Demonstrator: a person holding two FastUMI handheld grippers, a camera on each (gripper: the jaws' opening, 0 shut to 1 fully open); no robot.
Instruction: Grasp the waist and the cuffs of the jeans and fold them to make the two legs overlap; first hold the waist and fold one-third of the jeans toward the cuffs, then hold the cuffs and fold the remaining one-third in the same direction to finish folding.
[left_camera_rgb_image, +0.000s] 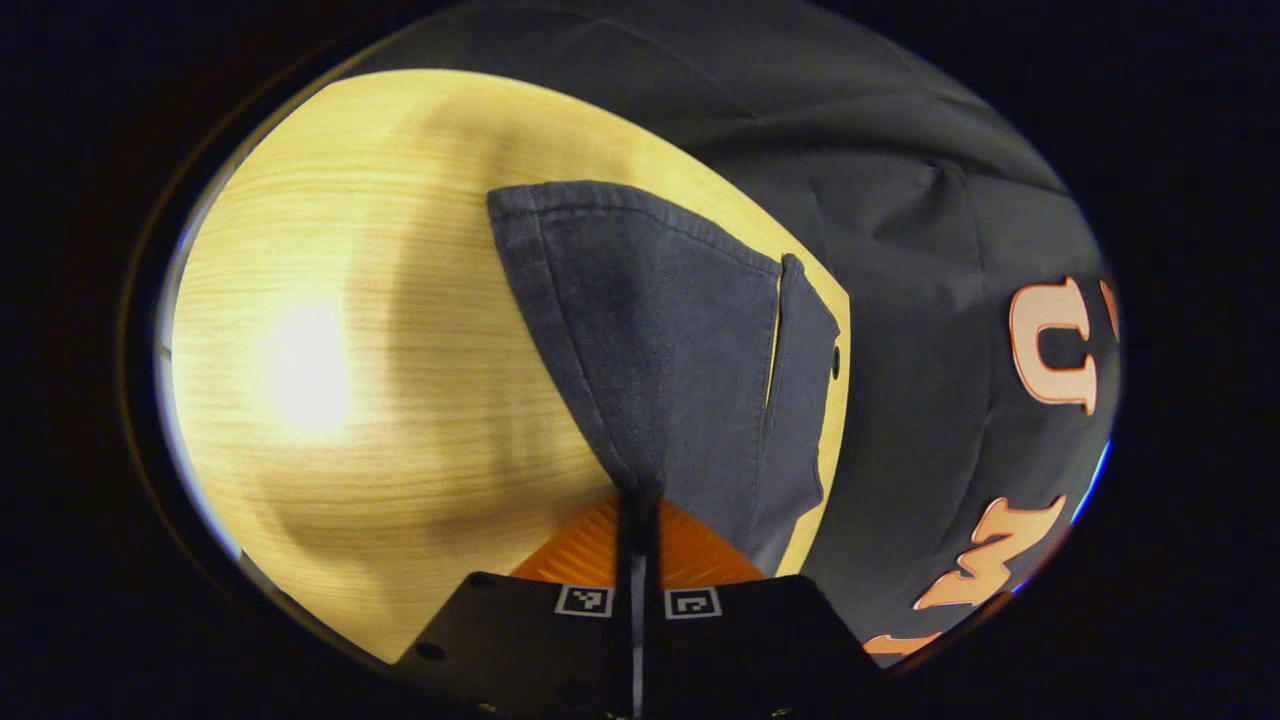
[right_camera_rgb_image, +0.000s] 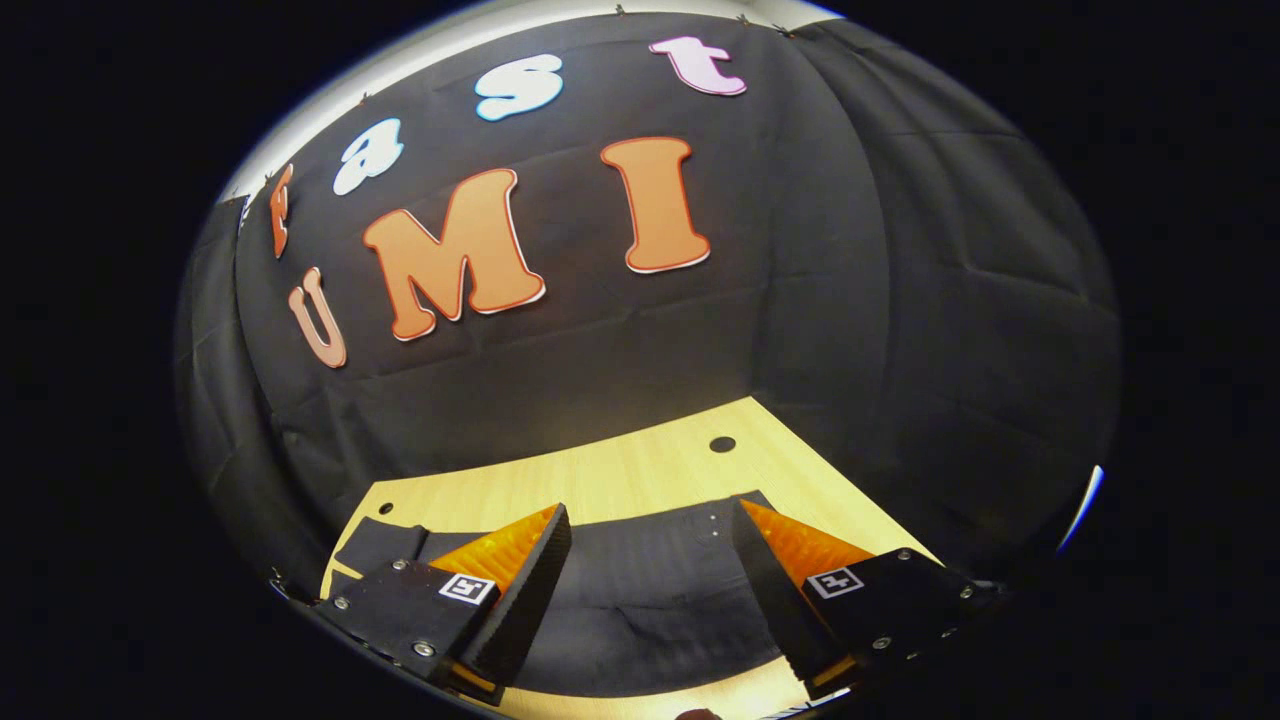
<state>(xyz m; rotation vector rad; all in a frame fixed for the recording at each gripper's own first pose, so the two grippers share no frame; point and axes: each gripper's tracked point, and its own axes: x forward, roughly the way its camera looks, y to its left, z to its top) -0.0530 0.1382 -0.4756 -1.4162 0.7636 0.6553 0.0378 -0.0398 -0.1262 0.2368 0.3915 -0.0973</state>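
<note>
In the left gripper view my left gripper (left_camera_rgb_image: 637, 500) is shut on the dark blue jeans (left_camera_rgb_image: 660, 330). The fabric fans out from the jaws over the wooden table (left_camera_rgb_image: 350, 350). Two hemmed leg ends lie side by side at the far end, with a thin slit of table between them. In the right gripper view my right gripper (right_camera_rgb_image: 650, 512) is open and hovers low over the jeans (right_camera_rgb_image: 640, 590). The denim lies flat on the table (right_camera_rgb_image: 640, 470) and spans the gap between the fingers, which do not touch it.
The black cloth wall (right_camera_rgb_image: 850, 300) stands close behind the table's far edge. A small round hole (right_camera_rgb_image: 722, 443) sits in the tabletop near that edge. Bare wood lies to the left of the jeans in the left gripper view, with a bright glare spot (left_camera_rgb_image: 305, 375).
</note>
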